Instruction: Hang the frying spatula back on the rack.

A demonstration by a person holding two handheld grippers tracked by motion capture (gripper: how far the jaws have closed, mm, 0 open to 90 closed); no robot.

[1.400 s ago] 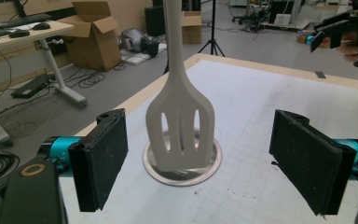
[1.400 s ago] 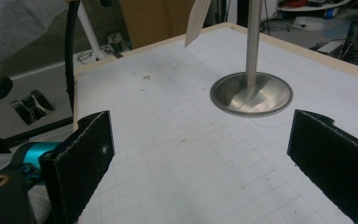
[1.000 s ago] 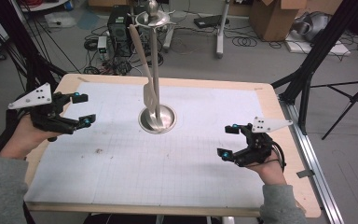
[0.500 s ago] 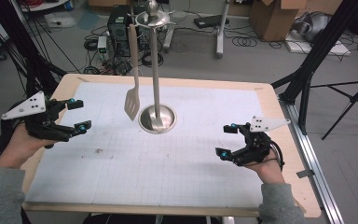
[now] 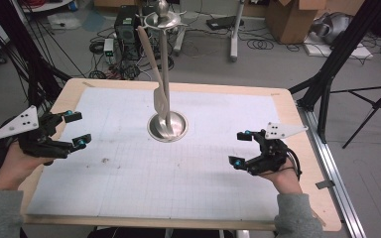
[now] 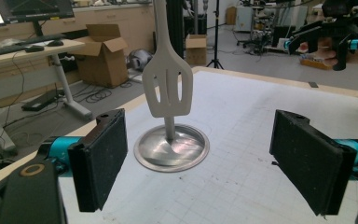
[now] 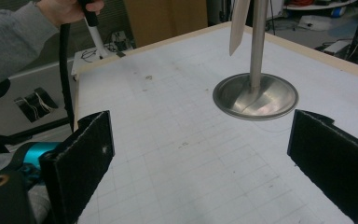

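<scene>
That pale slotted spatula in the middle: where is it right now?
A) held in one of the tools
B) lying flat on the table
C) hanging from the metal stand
C: the spatula hangs off the table beside the stand, both tools open and away from it.

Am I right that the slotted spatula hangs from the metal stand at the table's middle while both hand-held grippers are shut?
Not quite: the left hand-held gripper and the right hand-held gripper are open, as each gripper view shows. The spatula does hang from the stand.

spatula [image 6: 168,88] handle: cut off at top | stand [image 7: 256,46] top: cut off
</scene>
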